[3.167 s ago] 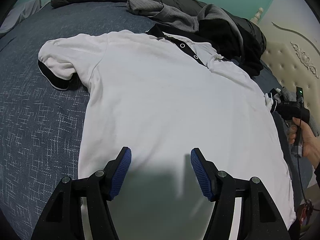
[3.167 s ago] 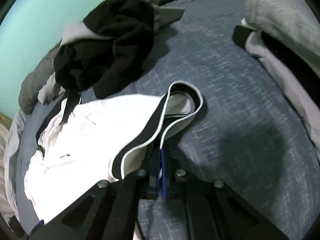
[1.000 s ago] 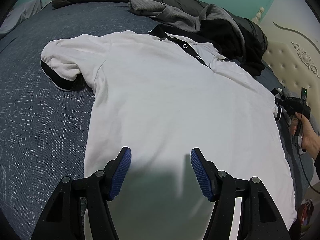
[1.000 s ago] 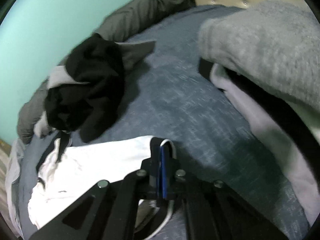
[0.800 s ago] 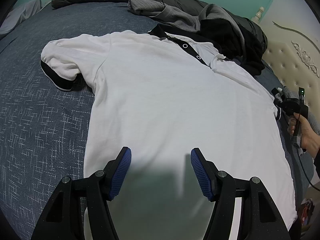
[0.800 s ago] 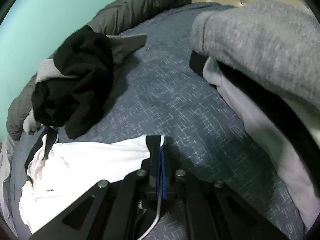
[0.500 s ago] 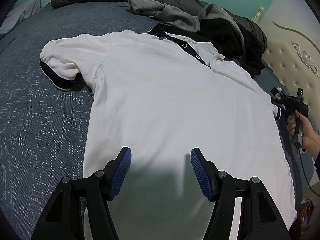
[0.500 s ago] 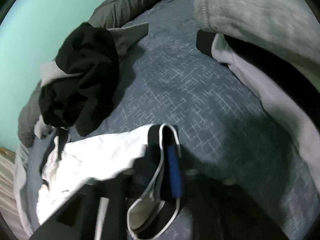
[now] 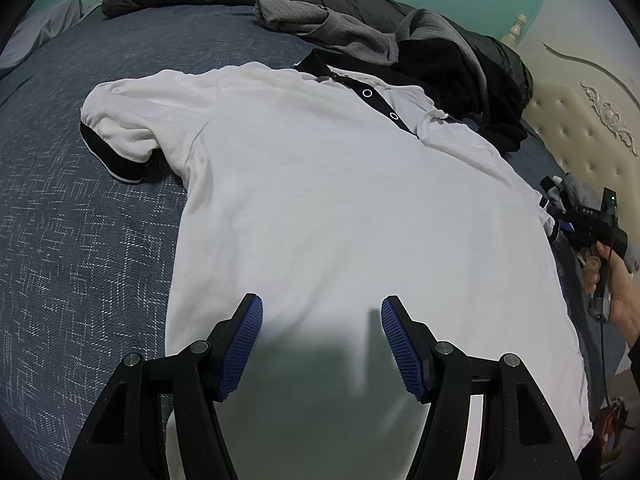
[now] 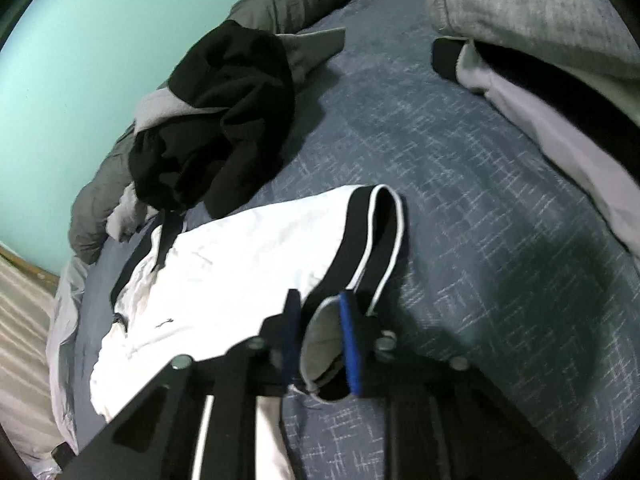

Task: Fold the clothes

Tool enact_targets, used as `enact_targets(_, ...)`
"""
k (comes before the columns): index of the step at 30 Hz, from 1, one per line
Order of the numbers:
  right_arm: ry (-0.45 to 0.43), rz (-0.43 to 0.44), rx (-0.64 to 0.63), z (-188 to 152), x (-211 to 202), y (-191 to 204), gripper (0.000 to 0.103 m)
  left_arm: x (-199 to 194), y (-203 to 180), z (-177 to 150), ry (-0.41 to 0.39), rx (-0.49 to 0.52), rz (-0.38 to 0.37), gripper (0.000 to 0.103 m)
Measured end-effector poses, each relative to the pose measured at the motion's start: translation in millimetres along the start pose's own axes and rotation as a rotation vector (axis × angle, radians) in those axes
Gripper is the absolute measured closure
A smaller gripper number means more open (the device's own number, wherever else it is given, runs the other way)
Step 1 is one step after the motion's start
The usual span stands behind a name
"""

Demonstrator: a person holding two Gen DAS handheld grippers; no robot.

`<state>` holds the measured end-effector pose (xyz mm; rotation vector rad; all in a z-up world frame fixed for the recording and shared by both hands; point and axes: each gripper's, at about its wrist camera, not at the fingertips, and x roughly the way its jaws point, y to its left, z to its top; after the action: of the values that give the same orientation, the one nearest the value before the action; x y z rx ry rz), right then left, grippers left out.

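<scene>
Blue bedspread [image 9: 80, 240] under my white polo shirt [image 9: 340, 200], spread flat ahead of my left gripper [image 9: 322, 344], jaws apart and empty. My right gripper [image 10: 320, 332] has just been closing, the sleeve cuff [image 10: 372, 240] loose between its jaws. Pulling now, I'd likely lose it.

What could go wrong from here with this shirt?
The right gripper has just been closing, but its jaws look loose around the black sleeve cuff; it could slip out mid-fold. The black clothes pile lies against the shirt collar and may snag. The left gripper hangs open, pinning nothing.
</scene>
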<state>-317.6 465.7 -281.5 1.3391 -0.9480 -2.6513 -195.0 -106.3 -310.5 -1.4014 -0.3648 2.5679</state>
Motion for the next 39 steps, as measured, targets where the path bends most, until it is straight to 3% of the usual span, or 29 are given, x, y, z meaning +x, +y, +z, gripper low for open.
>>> enact_targets(7,0.076,0.009,-0.017,-4,4,0,0.093,1,-1,0,0.002,0.003,-0.002,0.037)
enact_targets(12,-0.060,-0.006,0.022,0,-23,-7,0.100,2,0,2,0.001,0.000,-0.002,0.037)
enact_targets(14,-0.063,-0.029,0.005,-1,-25,-7,0.100,2,0,2,0.002,0.000,-0.002,0.037)
enact_targets(19,0.044,-0.087,0.005,-10,-2,-14,0.100,2,-1,2,0.004,0.006,-0.002,0.037)
enact_targets(25,-0.018,-0.112,-0.014,-9,-11,-12,0.097,3,0,3,0.005,0.002,-0.001,0.037)
enact_targets(27,-0.078,-0.111,-0.018,-4,-21,-10,0.089,2,0,2,0.004,0.005,-0.001,0.037)
enact_targets(29,-0.107,-0.106,0.009,3,-24,-13,0.060,3,-1,2,0.003,0.006,0.000,0.037)
enact_targets(30,-0.106,-0.113,0.019,7,-22,-14,0.057,3,-1,2,0.003,0.007,0.000,0.037)
enact_targets(34,-0.037,-0.118,0.082,22,-3,-23,0.055,4,-2,3,0.006,0.009,0.003,0.037)
enact_targets(39,-0.022,-0.102,0.114,22,12,-24,0.055,5,-1,3,0.009,0.010,0.003,0.037)
